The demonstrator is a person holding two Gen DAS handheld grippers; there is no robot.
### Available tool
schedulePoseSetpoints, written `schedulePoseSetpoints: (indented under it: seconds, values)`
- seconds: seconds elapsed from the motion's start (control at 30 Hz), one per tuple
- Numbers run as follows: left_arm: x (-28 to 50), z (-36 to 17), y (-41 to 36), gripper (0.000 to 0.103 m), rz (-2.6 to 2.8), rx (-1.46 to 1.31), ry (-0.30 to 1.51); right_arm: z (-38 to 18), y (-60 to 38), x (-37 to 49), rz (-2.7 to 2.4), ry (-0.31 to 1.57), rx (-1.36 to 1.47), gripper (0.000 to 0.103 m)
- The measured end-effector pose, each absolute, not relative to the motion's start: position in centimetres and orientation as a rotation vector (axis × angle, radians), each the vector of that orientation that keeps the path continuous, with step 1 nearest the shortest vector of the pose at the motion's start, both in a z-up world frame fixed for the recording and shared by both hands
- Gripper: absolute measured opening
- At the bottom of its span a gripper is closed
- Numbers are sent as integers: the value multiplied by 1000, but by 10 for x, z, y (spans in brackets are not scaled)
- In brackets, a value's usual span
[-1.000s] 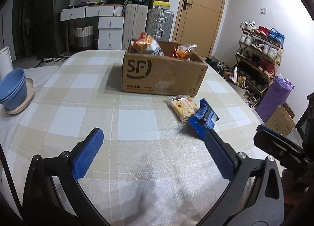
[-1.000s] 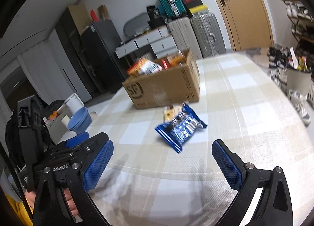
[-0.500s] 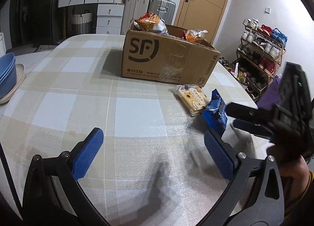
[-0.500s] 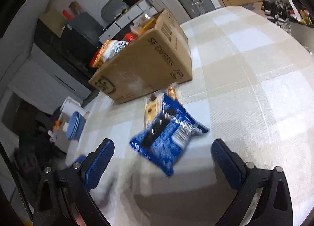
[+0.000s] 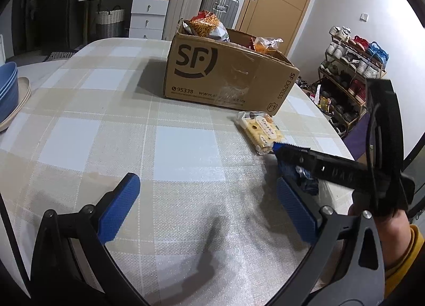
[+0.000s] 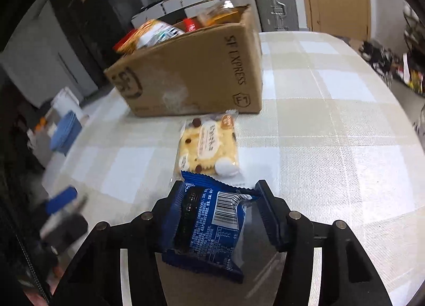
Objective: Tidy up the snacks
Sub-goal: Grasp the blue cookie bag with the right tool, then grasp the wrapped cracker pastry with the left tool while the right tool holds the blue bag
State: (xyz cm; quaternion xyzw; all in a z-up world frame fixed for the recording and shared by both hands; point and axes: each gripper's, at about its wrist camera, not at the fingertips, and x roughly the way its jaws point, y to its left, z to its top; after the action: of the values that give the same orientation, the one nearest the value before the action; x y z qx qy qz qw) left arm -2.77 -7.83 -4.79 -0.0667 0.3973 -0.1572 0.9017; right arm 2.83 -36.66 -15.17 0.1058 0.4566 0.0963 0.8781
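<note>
Several snacks already sit in the box [image 6: 191, 77]. The right hand-held gripper [image 6: 216, 215] has just been closing and clamps the blue packet [image 6: 207, 229]. The biscuit pack [image 6: 209, 144] lies just ahead on the table [image 6: 332, 130], still unpacked. The left hand-held gripper [image 5: 204, 205] stands apart, empty.

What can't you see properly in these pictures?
- Cardboard box, both views: its walls hide the snacks lower down.
- Blue snack packet, left wrist view: mostly behind the right gripper; small print unreadable.
- Left gripper, right wrist view: blurred.
- Blue bowls, left wrist view: cut off by the edge.
</note>
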Motion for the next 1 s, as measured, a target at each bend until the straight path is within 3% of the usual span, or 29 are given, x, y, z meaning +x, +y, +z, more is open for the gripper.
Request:
schedulePoseSetpoints:
  seconds: [0.13,0.27,0.43,0.57,0.63,1.0]
  values:
    - [-34,-42,-75,102,-316,-139,808,-151,-364,19,225,947,217,44]
    - [-45,-35,-73,102,-312,-128,791,-151,-365,9,225,953,201,45]
    - [-57,-26,-72,102,-317,-116,777,-149,-348,-8,200,958,61,52]
    - [-67,-20,-70,102,-314,-111,768,-151,-338,-18,186,950,-24,51]
    - [-71,-17,-68,102,-311,-108,765,-151,-338,-22,192,942,-28,46]
    - [-69,-23,-67,102,-290,-88,829,-134,-402,-32,326,800,369,45]
